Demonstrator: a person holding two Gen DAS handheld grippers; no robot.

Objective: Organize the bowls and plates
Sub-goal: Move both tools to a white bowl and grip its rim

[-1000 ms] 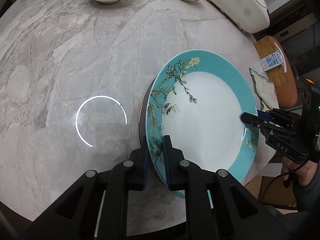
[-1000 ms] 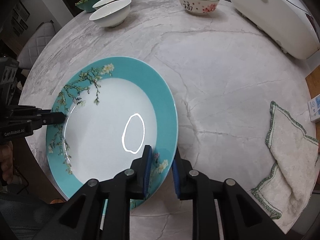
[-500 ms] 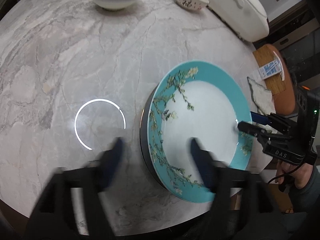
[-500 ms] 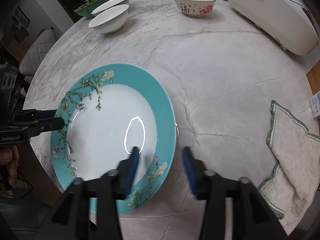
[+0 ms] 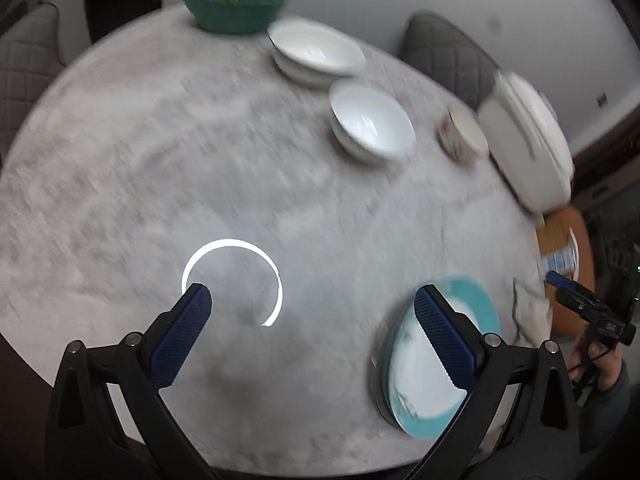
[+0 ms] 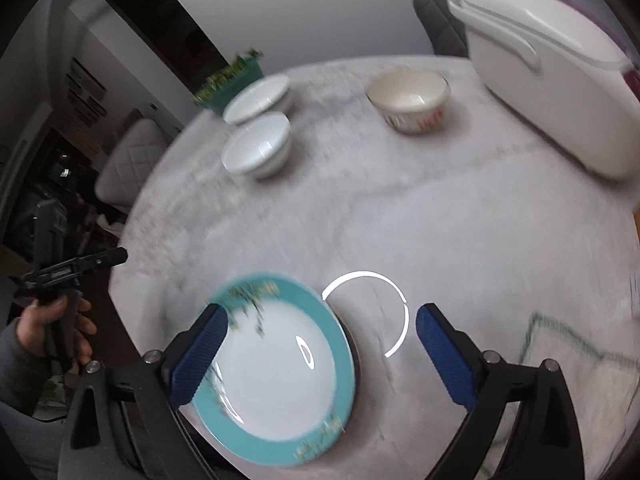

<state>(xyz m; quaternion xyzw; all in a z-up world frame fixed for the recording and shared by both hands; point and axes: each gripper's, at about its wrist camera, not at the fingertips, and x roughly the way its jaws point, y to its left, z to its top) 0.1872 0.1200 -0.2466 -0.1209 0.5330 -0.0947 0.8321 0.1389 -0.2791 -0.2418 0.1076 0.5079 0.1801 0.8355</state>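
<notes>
A teal-rimmed plate (image 6: 280, 372) with a flowering-branch pattern lies flat at the near table edge, on top of a dark dish (image 6: 353, 346). My right gripper (image 6: 320, 312) hovers above it, jaws opening wide, pads clear of the rim. My left gripper (image 5: 310, 296) is lifted over bare marble, jaws also opening, with nothing between them; the plate (image 5: 412, 380) shows beside its right finger. Two white bowls (image 6: 258, 98) (image 6: 256, 148) and a patterned bowl (image 6: 408, 98) stand at the far side. Each view shows the other gripper (image 5: 556, 290) (image 6: 112, 258) off the table's edge.
A white rice cooker (image 6: 548, 80) fills the far right. A green bowl of greens (image 5: 240, 4) stands at the back. A folded cloth (image 6: 560, 360) lies at the near right. Grey chairs (image 5: 444, 56) ring the round marble table (image 5: 200, 160).
Both grippers let go of the plate's rim, opened wide and rose away from it. The plate now rests on the dark dish, and more of the far table shows.
</notes>
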